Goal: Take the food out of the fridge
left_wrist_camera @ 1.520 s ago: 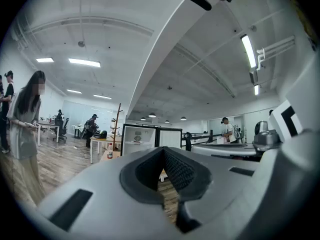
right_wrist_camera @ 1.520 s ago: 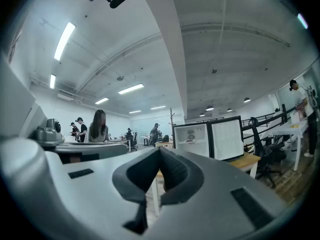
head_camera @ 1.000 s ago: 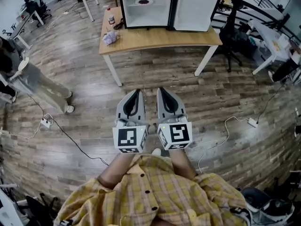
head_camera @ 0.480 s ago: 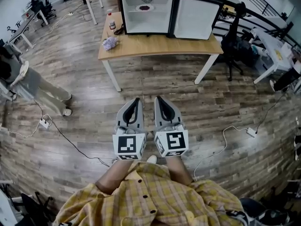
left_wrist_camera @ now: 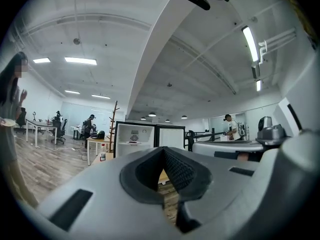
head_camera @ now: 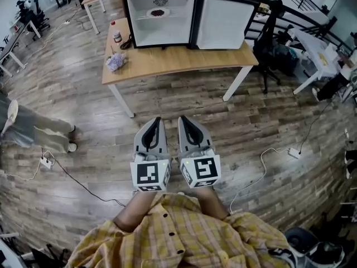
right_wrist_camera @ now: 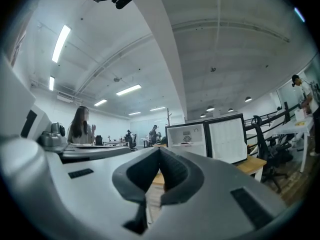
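Note:
A small black fridge (head_camera: 159,21) stands open on a wooden table (head_camera: 178,59) across the room, its door (head_camera: 220,24) swung out to the right. On its upper shelf lies a plate of dark food (head_camera: 159,12). My left gripper (head_camera: 156,120) and right gripper (head_camera: 183,119) are held side by side in front of my body, above the floor and well short of the table. Both are shut and hold nothing. The fridge (left_wrist_camera: 134,138) shows small past the shut jaws in the left gripper view. In the right gripper view the fridge (right_wrist_camera: 187,134) and its door (right_wrist_camera: 227,140) show likewise.
On the table's left end stand a small bottle (head_camera: 117,37) and a crumpled purple bag (head_camera: 115,62). A person (head_camera: 30,128) walks at the left. Cables and a power strip (head_camera: 46,162) lie on the wood floor. An office chair (head_camera: 268,38) and desks stand at the right.
The table and fridge have come closer and shifted left in the head view. Both grippers stayed shut and side by side. The person at the left slid toward the frame's edge.

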Action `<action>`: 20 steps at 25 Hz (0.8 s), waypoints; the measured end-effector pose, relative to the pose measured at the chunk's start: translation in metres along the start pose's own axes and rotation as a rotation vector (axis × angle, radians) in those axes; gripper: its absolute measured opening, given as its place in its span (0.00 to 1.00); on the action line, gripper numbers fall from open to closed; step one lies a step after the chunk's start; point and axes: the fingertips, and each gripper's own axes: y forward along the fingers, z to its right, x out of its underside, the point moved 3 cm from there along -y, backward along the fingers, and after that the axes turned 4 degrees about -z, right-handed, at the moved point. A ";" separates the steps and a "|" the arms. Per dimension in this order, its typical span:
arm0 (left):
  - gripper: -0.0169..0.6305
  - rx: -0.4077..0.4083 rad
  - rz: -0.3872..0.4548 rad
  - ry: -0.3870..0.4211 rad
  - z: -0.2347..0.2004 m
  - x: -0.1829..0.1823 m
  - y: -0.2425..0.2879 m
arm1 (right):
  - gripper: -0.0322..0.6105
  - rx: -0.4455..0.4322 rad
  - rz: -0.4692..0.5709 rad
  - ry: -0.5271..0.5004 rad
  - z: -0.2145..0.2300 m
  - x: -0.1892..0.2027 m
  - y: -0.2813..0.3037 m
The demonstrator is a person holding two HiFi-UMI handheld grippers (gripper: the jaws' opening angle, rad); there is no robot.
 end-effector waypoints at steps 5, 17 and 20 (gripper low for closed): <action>0.04 0.025 0.010 0.004 -0.031 -0.011 0.059 | 0.06 0.027 0.009 0.001 0.021 -0.009 0.059; 0.04 0.052 0.038 0.034 -0.097 -0.040 0.146 | 0.06 0.087 0.010 -0.001 0.040 -0.030 0.167; 0.04 0.055 0.027 0.023 -0.115 -0.035 0.160 | 0.06 0.095 0.012 -0.001 0.039 -0.031 0.189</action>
